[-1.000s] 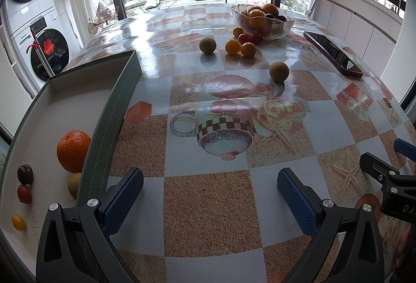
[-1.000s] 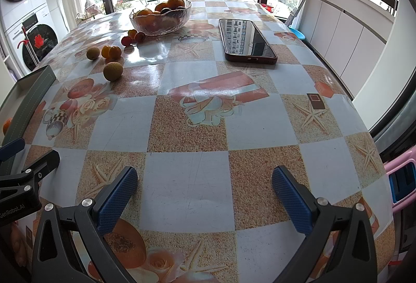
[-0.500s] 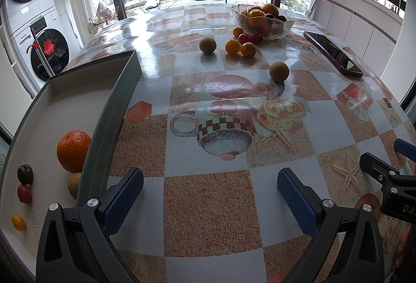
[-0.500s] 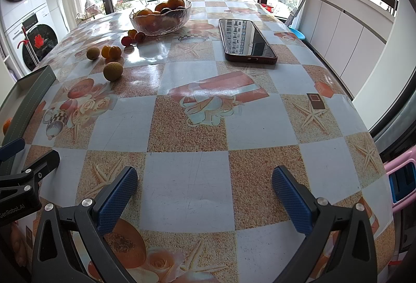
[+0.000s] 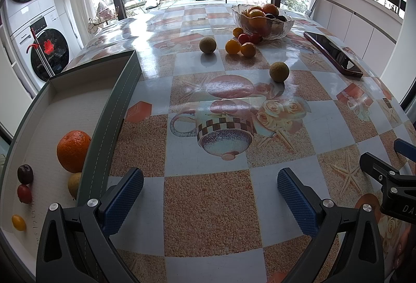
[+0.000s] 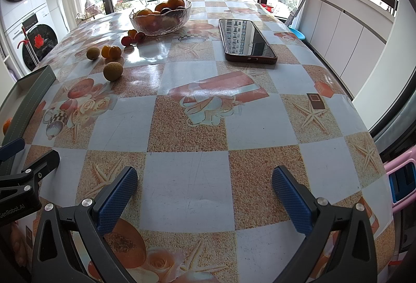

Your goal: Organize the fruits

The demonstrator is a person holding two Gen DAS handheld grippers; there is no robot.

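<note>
A grey tray (image 5: 122, 90) at the table's left holds an orange (image 5: 72, 150), a dark plum (image 5: 25, 173), a red tomato (image 5: 24, 193), a yellow tomato (image 5: 18, 222) and a partly hidden tan fruit (image 5: 74, 184). Loose on the table lie two tan round fruits (image 5: 279, 71) (image 5: 207, 45), two small oranges (image 5: 232, 46) (image 5: 248, 49) and cherry tomatoes (image 5: 244, 38). A glass bowl (image 5: 262, 20) of fruit stands at the far end. My left gripper (image 5: 210, 202) is open and empty near the front edge, beside the tray. My right gripper (image 6: 205, 199) is open and empty.
A phone (image 6: 247, 40) in a red case lies at the far right of the table; it also shows in the left wrist view (image 5: 332, 53). A washing machine (image 5: 39, 46) stands left. White cabinets (image 6: 345, 33) line the right wall. The table edge curves off at right.
</note>
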